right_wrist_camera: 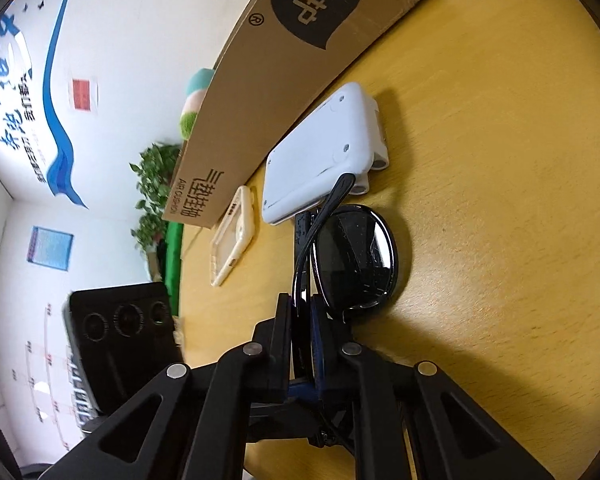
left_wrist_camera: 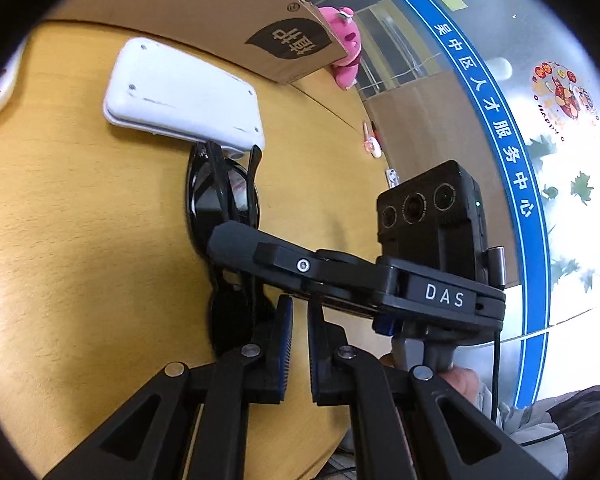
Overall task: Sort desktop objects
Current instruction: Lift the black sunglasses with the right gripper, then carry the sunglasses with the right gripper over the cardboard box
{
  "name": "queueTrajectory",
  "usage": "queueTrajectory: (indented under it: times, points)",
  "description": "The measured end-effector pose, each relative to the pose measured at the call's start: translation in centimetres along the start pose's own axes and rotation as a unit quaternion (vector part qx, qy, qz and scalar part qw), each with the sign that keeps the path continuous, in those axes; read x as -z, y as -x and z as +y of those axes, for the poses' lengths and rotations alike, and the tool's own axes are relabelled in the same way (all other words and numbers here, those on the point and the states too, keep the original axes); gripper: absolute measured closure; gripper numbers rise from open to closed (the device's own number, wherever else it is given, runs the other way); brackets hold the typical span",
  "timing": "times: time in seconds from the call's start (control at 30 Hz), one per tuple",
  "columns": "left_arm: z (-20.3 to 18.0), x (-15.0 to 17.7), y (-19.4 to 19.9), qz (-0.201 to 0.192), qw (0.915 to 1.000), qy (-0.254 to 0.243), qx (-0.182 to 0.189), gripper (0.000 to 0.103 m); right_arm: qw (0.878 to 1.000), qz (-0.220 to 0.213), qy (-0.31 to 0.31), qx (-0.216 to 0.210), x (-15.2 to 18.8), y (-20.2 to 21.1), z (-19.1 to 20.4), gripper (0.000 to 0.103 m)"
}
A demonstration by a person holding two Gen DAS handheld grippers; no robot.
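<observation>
Right gripper [right_wrist_camera: 301, 308] was closed on the sunglasses [right_wrist_camera: 354, 256], pads pinching the folded frame near the hinge, with a temple arm curving up past the jaws toward the white device [right_wrist_camera: 320, 160]. Left gripper [left_wrist_camera: 296, 320] was shut with nothing between its pads; it sat just beside the lower lens, apart from it as far as the left view showed. The right tool [left_wrist_camera: 340, 276] crossed over the glasses in that view. Sunglasses lay on the wooden desk [right_wrist_camera: 500, 160], lens side against the tabletop, the far end touching or tucked just under the white device's edge; which of the two I could not tell. Handling judgement: light, stiff plastic frame, glossy and slippery lenses, thin temple arms that would flex or snap at the hinges, lenses prone to scratching. Best hold was probably the frame or bridge, not the lens face or a single arm; the present pinch near the hinge looked narrow, so the glasses might pivot when lifted. Beyond them: a clear phone case [right_wrist_camera: 232, 236] beside the white device, then the cardboard box [right_wrist_camera: 300, 60] along the back of the desk, likely the sorting target. Pink plush [left_wrist_camera: 346, 40] sat behind the box corner.
</observation>
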State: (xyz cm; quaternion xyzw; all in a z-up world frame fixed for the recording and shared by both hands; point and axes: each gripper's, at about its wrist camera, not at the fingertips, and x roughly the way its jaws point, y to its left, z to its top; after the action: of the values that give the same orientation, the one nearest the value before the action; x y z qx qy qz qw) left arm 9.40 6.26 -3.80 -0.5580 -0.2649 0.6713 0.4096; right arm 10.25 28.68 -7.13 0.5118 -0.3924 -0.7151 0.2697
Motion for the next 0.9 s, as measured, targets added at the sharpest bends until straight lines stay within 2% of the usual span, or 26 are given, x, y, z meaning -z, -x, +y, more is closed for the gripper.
queueTrajectory:
  times: [0.13,0.27,0.53,0.63,0.7,0.8,0.9]
  points:
    - [-0.7,0.1,0.0,0.001,0.9999,-0.013,-0.010,0.101,1.000,-0.012,-0.002,-0.020,-0.1,0.2,0.2,0.095]
    - [-1.7,-0.2,1.1,-0.010,0.9997,-0.023,-0.002,0.102,0.998,-0.040,0.026,-0.039,-0.7,1.6,2.1,0.095]
    - [-4.9,-3.0,3.8,-0.048,0.9969,-0.060,0.013,0.102,0.992,-0.088,0.090,-0.031,-3.9,4.5,7.0,0.095]
    - [-5.9,-5.0,4.2,-0.060,0.9948,-0.083,-0.002,0.102,0.989,-0.090,0.115,-0.021,-5.9,4.7,9.1,0.095]
    - [-6.9,-6.4,5.3,-0.080,0.9906,-0.110,-0.015,0.102,0.987,-0.087,0.131,-0.020,-7.0,5.0,10.3,0.095]
    - [-8.8,-7.7,7.2,-0.130,0.9787,-0.151,-0.049,0.102,0.984,-0.089,0.155,-0.017,-7.7,5.6,11.8,0.095]
    - [-10.3,-7.6,7.6,-0.144,0.9651,-0.200,-0.089,0.099,0.981,-0.096,0.171,-0.012,-7.7,6.5,12.1,0.095]
